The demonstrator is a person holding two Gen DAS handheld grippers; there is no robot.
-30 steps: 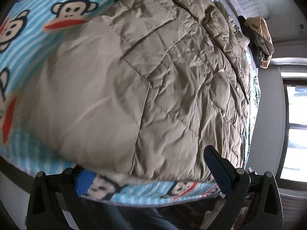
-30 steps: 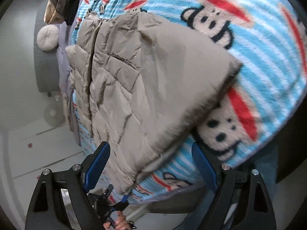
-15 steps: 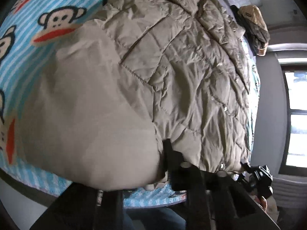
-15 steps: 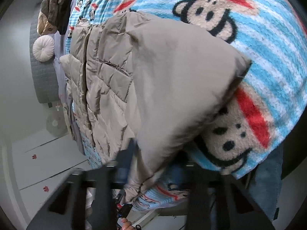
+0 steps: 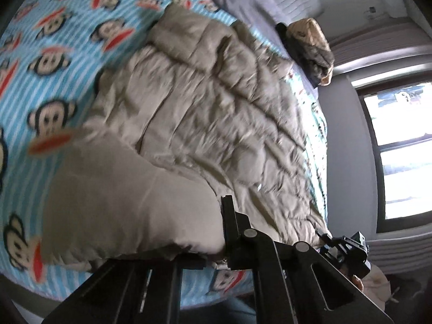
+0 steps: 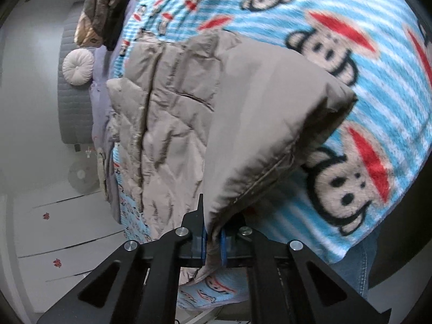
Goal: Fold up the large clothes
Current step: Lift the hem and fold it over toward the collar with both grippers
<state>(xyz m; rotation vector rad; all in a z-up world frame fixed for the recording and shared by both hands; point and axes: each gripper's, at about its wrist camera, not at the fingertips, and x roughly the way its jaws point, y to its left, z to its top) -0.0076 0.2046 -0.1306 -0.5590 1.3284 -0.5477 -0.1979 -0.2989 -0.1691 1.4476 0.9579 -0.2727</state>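
Observation:
A large beige quilted jacket (image 5: 205,124) lies spread on a bed with a blue striped monkey-print blanket (image 5: 54,62). My left gripper (image 5: 216,253) is shut on the jacket's near hem, the smooth lining side bulging over its fingers. In the right wrist view my right gripper (image 6: 213,243) is shut on the jacket (image 6: 243,124) at its near edge, which is lifted off the blanket (image 6: 364,140) and casts a shadow. The other gripper shows at the lower right of the left wrist view (image 5: 348,251).
A pile of other clothes (image 5: 310,46) sits at the far end of the bed, also in the right wrist view (image 6: 105,13). A round white cushion (image 6: 78,66) leans on a grey headboard. A window (image 5: 402,156) is on the right, white floor (image 6: 54,232) on the left.
Both grippers went from open around the jacket's near hem to shut on it. The hem has since lifted off the blanket and both views have tilted upward.

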